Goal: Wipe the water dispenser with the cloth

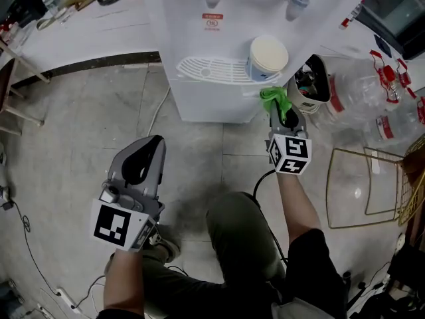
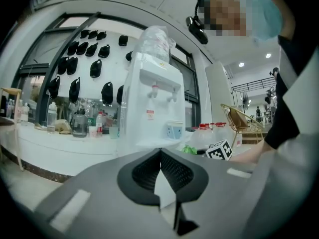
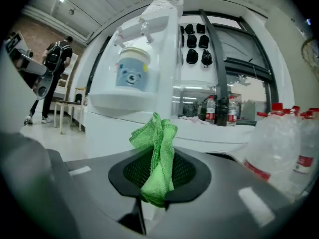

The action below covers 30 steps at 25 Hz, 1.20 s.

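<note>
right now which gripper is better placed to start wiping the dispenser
Right. The right gripper holds the green cloth close to the water dispenser; the left gripper is shut on nothing and farther back.

Grey tiled floor (image 1: 80, 125), long white counter (image 1: 99, 25)

Open floor (image 1: 99, 111) before water dispenser (image 1: 199, 95), cup (image 1: 267, 57) on drip tray (image 1: 202, 68), bottles (image 1: 364, 85) crowding right

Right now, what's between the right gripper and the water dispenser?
Only the green cloth, pinched by the right gripper and pointing at the water dispenser; the right gripper view shows nothing else there.
</note>
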Each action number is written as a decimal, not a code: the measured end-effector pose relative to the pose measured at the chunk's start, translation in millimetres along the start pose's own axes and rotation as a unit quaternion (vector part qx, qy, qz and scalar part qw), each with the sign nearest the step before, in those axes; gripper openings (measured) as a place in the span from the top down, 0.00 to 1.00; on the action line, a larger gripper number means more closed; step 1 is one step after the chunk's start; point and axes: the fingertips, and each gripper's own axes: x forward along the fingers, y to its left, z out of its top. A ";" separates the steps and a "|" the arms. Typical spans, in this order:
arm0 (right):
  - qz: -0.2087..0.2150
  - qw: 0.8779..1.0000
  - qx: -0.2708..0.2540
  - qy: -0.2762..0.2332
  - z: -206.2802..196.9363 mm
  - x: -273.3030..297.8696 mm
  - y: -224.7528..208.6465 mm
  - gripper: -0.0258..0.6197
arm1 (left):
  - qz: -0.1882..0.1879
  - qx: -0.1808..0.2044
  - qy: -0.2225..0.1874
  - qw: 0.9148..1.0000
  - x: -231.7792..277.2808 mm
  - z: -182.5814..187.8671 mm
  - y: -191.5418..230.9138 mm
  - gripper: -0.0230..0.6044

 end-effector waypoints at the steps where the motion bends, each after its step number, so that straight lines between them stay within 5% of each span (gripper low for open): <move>1: -0.017 1.000 0.006 0.004 -3.4 -1.6 -12.2 0.84 | -0.005 0.001 0.000 1.000 1.0 0.4 -3.3 0.96; 6: -0.040 0.999 0.018 0.014 -15.0 -15.1 -22.8 0.84 | -0.010 0.006 0.030 0.999 0.5 -9.3 -7.3 0.96; 10: 0.066 0.998 -0.009 0.000 -7.0 -27.3 59.3 0.84 | 0.030 -0.017 0.019 0.999 -7.9 -4.7 14.8 0.96; 13: 0.161 0.986 -0.037 0.008 -9.2 -18.9 143.9 0.84 | 0.056 -0.017 0.012 0.998 -19.4 -0.3 28.7 0.96; 17: 0.214 0.975 -0.054 0.016 -9.0 11.2 226.2 0.84 | 0.074 -0.020 0.011 0.997 -33.1 4.3 39.9 0.96; 22: 0.231 0.971 -0.046 0.038 -11.5 51.9 286.1 0.84 | 0.080 -0.019 0.023 0.996 -49.1 6.3 45.6 0.96; 30: 0.201 0.976 -0.032 0.074 -25.5 77.5 277.8 0.84 | 0.091 -0.027 0.041 0.995 -59.1 1.7 55.6 0.96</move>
